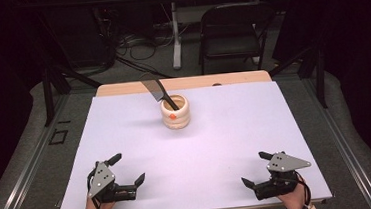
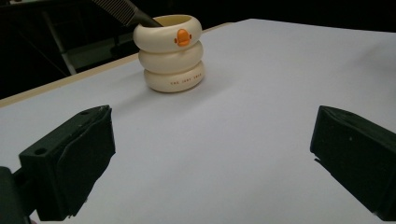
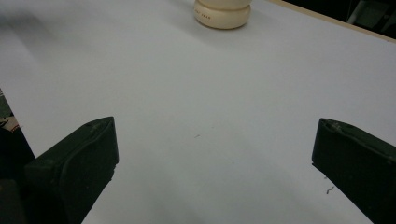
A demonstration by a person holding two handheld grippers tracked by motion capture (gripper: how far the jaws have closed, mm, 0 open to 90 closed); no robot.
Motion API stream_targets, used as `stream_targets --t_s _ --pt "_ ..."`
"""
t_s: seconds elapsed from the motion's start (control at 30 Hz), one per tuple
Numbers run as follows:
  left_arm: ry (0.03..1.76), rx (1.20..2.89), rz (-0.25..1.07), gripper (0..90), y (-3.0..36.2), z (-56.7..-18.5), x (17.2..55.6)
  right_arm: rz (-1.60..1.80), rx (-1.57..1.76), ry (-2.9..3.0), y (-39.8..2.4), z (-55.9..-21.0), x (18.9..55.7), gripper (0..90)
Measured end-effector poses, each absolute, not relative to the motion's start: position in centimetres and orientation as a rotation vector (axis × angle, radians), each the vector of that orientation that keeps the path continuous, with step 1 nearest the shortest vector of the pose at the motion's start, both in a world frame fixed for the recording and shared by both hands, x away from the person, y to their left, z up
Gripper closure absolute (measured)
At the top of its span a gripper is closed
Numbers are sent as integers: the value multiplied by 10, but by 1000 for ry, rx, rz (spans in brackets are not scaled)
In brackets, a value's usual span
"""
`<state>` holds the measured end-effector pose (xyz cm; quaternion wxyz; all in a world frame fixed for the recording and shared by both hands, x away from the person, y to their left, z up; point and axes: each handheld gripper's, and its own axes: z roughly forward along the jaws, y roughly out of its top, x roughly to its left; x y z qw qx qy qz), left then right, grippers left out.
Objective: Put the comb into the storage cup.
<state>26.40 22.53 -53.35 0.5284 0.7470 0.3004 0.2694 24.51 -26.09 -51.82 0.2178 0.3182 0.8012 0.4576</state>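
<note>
Both grippers sit near the table's front edge, left gripper (image 1: 127,168) and right gripper (image 1: 253,168), jaws wide apart, holding nothing. The cream holder (image 1: 175,113) stands far center with a black comb (image 1: 156,90) inside, its lower end hidden.

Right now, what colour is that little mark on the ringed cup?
Orange, on the cream cup; the mark shows best in the left gripper view.

comb (image 1: 155,90) lower end hidden inside cup (image 1: 175,118), cup lettering unreadable
</note>
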Motion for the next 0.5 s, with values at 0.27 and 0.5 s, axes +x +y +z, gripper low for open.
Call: stream_targets --t_s 0.27,0.5 --pt "700 1793 640 1 223 -532 264 1288 892 2195 -269 -519 248 0" --pt "706 1787 639 0 224 -532 265 1297 885 2198 -268 -520 250 0"
